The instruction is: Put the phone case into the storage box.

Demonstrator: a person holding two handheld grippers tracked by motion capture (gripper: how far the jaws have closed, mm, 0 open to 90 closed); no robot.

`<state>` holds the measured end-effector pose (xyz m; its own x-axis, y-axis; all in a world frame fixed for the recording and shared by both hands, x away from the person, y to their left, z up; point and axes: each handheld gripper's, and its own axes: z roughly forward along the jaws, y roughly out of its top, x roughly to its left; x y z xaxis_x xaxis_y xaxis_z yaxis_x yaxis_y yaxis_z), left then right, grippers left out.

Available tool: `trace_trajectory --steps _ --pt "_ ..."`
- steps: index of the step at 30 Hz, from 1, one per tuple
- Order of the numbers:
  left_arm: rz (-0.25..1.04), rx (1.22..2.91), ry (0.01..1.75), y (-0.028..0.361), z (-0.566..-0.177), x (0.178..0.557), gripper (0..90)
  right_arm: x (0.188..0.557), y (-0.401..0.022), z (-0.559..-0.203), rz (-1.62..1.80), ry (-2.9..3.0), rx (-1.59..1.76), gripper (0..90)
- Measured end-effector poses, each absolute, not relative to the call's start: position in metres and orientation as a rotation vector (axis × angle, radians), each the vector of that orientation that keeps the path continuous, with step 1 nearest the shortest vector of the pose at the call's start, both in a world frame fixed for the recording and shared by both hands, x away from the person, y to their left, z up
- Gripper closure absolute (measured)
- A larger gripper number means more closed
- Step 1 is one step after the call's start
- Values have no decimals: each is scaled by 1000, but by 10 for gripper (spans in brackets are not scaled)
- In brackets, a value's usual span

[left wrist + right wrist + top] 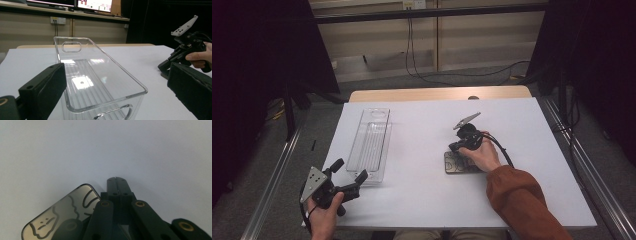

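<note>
We judge the plate [60,215] thin, stiff, slick, best pinched at its edge: right tool [117,182] closed beside it, left tool [347,176] open by the tray [371,145].

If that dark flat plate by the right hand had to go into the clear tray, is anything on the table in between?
Nothing visible. Bare white table lies between the dark plate and the clear tray. The tray looks empty and open on top. The left tongs, open, sit at its near end, off that path.
</note>
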<state>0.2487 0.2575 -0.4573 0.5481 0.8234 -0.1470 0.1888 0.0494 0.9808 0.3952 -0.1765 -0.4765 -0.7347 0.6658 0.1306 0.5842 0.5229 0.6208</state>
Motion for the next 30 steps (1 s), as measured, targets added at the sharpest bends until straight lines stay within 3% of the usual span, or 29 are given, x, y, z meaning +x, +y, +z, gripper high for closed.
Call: trace_trajectory --steps 30 --pt "603 1481 919 257 -458 248 24 354 -185 -473 986 2729 962 900"
